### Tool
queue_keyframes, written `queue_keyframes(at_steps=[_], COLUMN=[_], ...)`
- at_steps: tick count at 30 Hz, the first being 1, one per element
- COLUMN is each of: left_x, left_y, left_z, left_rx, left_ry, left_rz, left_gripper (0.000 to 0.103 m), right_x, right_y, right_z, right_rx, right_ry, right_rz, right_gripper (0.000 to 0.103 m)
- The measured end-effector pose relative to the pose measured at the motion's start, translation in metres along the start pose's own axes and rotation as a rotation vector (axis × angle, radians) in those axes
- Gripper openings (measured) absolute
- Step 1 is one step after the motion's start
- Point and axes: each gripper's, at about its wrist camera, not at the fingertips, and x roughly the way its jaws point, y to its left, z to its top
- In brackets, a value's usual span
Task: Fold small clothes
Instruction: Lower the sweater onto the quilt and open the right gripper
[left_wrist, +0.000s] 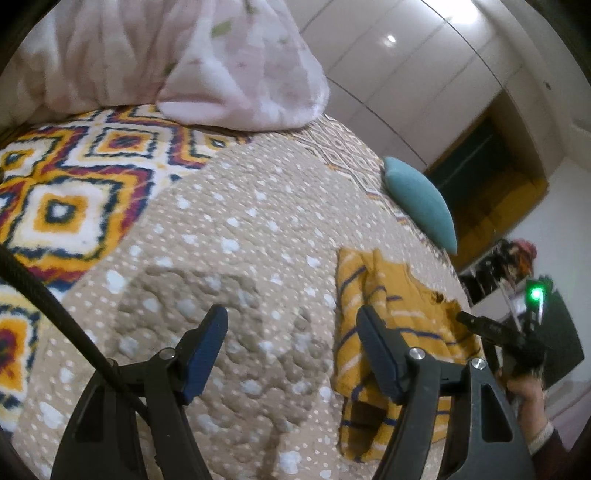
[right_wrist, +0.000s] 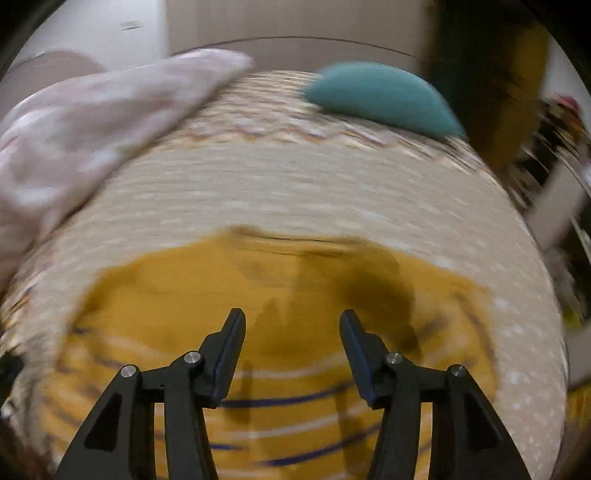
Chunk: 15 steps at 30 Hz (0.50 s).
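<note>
A small mustard-yellow garment with white and blue stripes lies crumpled on the beige dotted quilt of a bed. My left gripper hovers over the quilt just left of the garment, open and empty. Its right finger overlaps the cloth's left part in the view. In the right wrist view, which is blurred, the same garment spreads below my right gripper. That gripper is open, with nothing between its fingers. From the left wrist view the right gripper's body shows past the garment's right side, held by a hand.
A pink floral blanket is heaped at the bed's far end. A teal cushion lies near the right edge. A patterned orange, white and blue cover spreads at left. A black cable crosses the lower left. Wardrobe doors stand beyond the bed.
</note>
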Motion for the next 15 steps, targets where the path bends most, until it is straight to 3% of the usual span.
queue_keyframes(at_steps=[3, 4, 5, 6, 7, 8, 11, 15], left_x=[0.009, 0.012, 0.015, 0.017, 0.019, 0.020, 0.020, 0.018], left_y=[-0.012, -0.015, -0.017, -0.019, -0.020, -0.020, -0.018, -0.013], left_z=[-0.007, -0.009, -0.010, -0.012, -0.013, -0.013, -0.013, -0.011], left_rx=[0.052, 0.065, 0.078, 0.090, 0.099, 0.103, 0.097, 0.069], left_ry=[0.014, 0.022, 0.029, 0.037, 0.044, 0.048, 0.054, 0.063], left_rz=[0.008, 0.013, 0.020, 0.028, 0.033, 0.032, 0.023, 0.005], left_gripper=[0.071, 0.071, 0.071, 0.071, 0.071, 0.071, 0.071, 0.071], right_x=[0.022, 0.032, 0.041, 0.050, 0.056, 0.056, 0.053, 0.057], right_y=[-0.051, -0.067, -0.082, -0.090, -0.102, -0.109, -0.113, -0.120], right_z=[0.004, 0.004, 0.004, 0.004, 0.003, 0.002, 0.005, 0.005], right_rx=[0.100, 0.131, 0.141, 0.136, 0.143, 0.166, 0.162, 0.092], right_ry=[0.041, 0.067, 0.098, 0.127, 0.141, 0.136, 0.134, 0.202], right_rz=[-0.054, -0.089, -0.161, -0.255, -0.289, -0.281, -0.300, -0.472], right_gripper=[0.038, 0.028, 0.026, 0.026, 0.031, 0.037, 0.038, 0.038])
